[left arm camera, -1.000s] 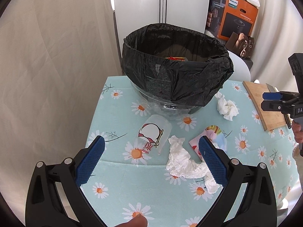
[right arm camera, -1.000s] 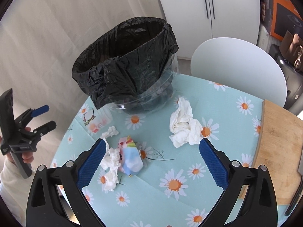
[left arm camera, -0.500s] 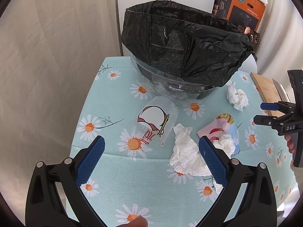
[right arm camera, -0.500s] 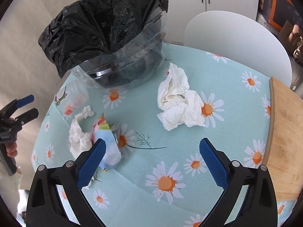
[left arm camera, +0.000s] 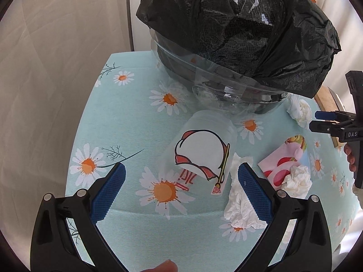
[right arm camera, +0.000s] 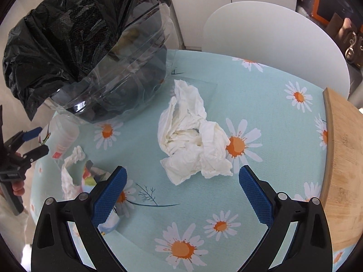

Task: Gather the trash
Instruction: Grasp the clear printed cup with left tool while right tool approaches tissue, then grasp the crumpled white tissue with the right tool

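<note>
A clear plastic cup (left arm camera: 200, 151) with a printed picture lies on its side on the daisy tablecloth, just ahead of my open left gripper (left arm camera: 181, 190). A crumpled white tissue (left arm camera: 240, 201) lies by the gripper's right finger, beside a colourful wrapper (left arm camera: 285, 161). In the right wrist view a larger crumpled tissue (right arm camera: 192, 133) lies just ahead of my open right gripper (right arm camera: 181, 192). The bin (left arm camera: 238, 34) lined with a black bag stands at the table's far side. Both grippers hold nothing.
A wooden cutting board (right arm camera: 342, 158) lies at the table's right edge. A white chair back (right arm camera: 272, 45) stands behind the table. Another tissue ball (left arm camera: 299, 111) lies near the bin. A curtain hangs at the left, and the table edge is close on that side.
Both grippers have come lower and closer to the table. The cup now sits nearer the left gripper, and the large tissue nearer the right. Both stayed open.
</note>
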### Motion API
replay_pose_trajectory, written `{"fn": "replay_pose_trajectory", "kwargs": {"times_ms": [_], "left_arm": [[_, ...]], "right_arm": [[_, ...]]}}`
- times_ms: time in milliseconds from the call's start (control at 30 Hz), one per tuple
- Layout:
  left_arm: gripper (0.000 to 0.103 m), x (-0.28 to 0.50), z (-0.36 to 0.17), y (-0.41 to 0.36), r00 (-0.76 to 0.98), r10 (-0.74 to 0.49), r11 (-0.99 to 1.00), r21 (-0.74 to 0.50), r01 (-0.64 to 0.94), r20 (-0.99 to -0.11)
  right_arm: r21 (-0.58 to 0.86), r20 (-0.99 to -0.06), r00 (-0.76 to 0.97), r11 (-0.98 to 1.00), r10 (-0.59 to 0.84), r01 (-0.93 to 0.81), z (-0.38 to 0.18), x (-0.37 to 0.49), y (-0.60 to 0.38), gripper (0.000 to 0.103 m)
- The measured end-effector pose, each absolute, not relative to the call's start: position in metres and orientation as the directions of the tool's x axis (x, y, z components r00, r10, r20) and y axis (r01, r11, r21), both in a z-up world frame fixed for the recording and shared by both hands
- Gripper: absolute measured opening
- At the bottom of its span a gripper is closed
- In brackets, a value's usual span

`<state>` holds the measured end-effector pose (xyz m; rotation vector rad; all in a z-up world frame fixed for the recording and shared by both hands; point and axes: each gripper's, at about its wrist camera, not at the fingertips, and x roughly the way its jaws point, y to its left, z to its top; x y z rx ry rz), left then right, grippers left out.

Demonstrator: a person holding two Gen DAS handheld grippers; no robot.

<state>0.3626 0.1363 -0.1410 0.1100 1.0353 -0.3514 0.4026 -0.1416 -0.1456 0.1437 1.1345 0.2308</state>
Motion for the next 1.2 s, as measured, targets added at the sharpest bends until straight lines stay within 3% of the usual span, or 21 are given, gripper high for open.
{"fn": "replay_pose_trajectory", "kwargs": {"times_ms": [533, 567, 600, 633, 667, 700, 1200], "left_arm": [[0.096, 0.396, -0.165, 0.125, 0.410, -0.321, 0.881, -0.109, 0.461, -0.854], [0.087, 0.395, -0.163, 0.124, 0.413, -0.332, 0.877, -0.117, 0.466, -0.848], [0.076, 0.395, -0.160, 0.123, 0.429, -0.323, 0.882, -0.104, 0.460, -0.843], [0.071, 0.393, -0.158, 0.123, 0.439, -0.316, 0.886, -0.096, 0.454, -0.841], [0.063, 0.393, -0.156, 0.123, 0.434, -0.320, 0.886, -0.103, 0.452, -0.842], [0.062, 0.393, -0.155, 0.123, 0.424, -0.327, 0.885, -0.116, 0.451, -0.845], [0.061, 0.337, -0.118, 0.139, 0.469, -0.259, 0.920, -0.068, 0.385, -0.844]], "right_arm": [[0.207, -0.886, 0.400, 0.972, 0.234, -0.110, -0.163, 0.439, -0.137, 0.092], [0.209, -0.884, 0.403, 0.972, 0.236, -0.111, -0.164, 0.439, -0.137, 0.087], [0.213, -0.886, 0.396, 0.970, 0.241, -0.114, -0.165, 0.439, -0.137, 0.062], [0.218, -0.891, 0.381, 0.969, 0.247, -0.118, -0.169, 0.439, -0.137, 0.053], [0.217, -0.893, 0.375, 0.968, 0.249, -0.128, -0.171, 0.439, -0.135, 0.053], [0.212, -0.893, 0.374, 0.967, 0.251, -0.141, -0.170, 0.438, -0.133, 0.048], [0.321, -0.852, 0.383, 0.934, 0.357, -0.156, -0.146, 0.385, -0.147, 0.047]]}}
